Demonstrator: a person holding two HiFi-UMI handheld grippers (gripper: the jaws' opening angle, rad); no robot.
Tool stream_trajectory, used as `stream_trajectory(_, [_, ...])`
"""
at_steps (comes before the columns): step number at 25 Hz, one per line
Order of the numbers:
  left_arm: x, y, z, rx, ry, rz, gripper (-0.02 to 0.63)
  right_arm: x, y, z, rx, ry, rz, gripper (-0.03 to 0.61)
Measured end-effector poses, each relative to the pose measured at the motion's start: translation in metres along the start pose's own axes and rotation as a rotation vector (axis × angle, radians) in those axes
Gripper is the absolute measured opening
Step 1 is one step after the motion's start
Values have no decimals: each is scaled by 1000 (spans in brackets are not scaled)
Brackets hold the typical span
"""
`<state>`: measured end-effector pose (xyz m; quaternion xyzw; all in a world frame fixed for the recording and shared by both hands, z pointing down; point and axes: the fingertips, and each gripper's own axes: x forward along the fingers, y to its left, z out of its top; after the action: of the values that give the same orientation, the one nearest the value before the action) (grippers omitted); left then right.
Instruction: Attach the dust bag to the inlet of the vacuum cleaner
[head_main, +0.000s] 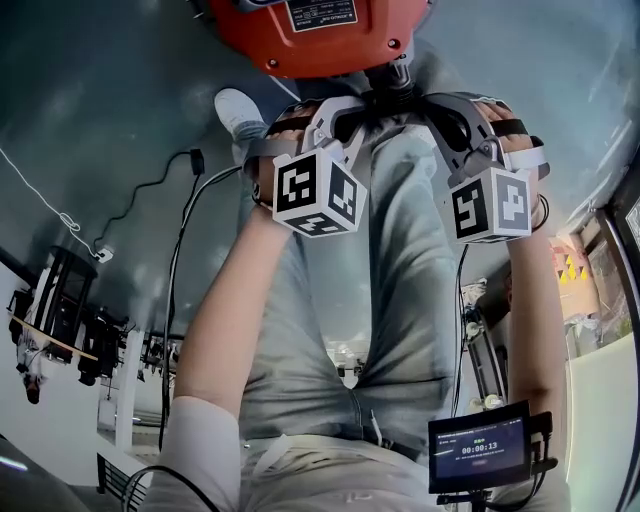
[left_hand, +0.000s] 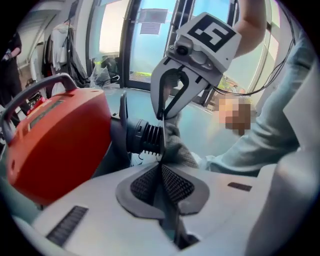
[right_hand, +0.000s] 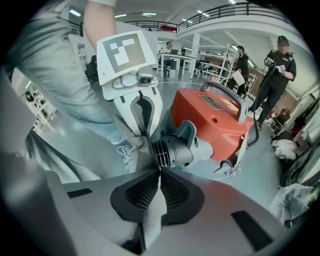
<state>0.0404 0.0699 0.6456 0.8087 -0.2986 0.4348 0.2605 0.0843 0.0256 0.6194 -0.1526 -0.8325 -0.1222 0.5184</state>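
The orange vacuum cleaner (head_main: 320, 35) stands on the floor in front of the person's feet; its black ribbed inlet (right_hand: 169, 150) sticks out toward both grippers. The grey mesh dust bag (right_hand: 152, 210) hangs bunched right at the inlet's mouth (left_hand: 146, 136). My right gripper (right_hand: 159, 172) is shut on a fold of the bag, which runs between its pads. My left gripper (left_hand: 161, 167) faces it from the other side and pinches the bag's grey cloth (left_hand: 175, 147) beside the inlet. In the head view both marker cubes (head_main: 318, 195) sit close together below the vacuum, hiding the fingertips and the bag.
A black cable (head_main: 180, 250) trails over the grey floor at the left. A white shoe (head_main: 238, 108) stands next to the vacuum. A small screen (head_main: 478, 455) hangs at the person's waist. People (right_hand: 277, 65) stand in the hall behind the vacuum, with bags (right_hand: 295, 200) lying nearby.
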Motion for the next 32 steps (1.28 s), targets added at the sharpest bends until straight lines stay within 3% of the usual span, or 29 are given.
stream_trajectory(4, [-19,11,10,24,23,48,18,-10,4,2,-54,41,-20,14])
stream_trajectory(7, [-19,29,9,-46,21,69,3,-7,5,-3,30,18,-29,14])
stream_trajectory(10, [-4,31,-1,-31,71,12,3,2,0,-7,87,-4,-24,15])
stream_trajectory(13, [-12,17,-1,41,65,-37,3,4,-2,-2,36,21,-14,15])
stream_trajectory(18, [-27,1,0,67,60,-175,5,5,2,2,30,17,1,15])
stream_trajectory(24, [-13,9,3,159,96,-180,34,3,0,5,33,26,-4,15])
stream_trajectory(28, [-7,6,6,144,66,-178,38,-1,-6,7,21,40,-27,15])
stream_trajectory(32, [-8,5,0,80,39,-69,25,-11,-9,24,-61,68,-35,15])
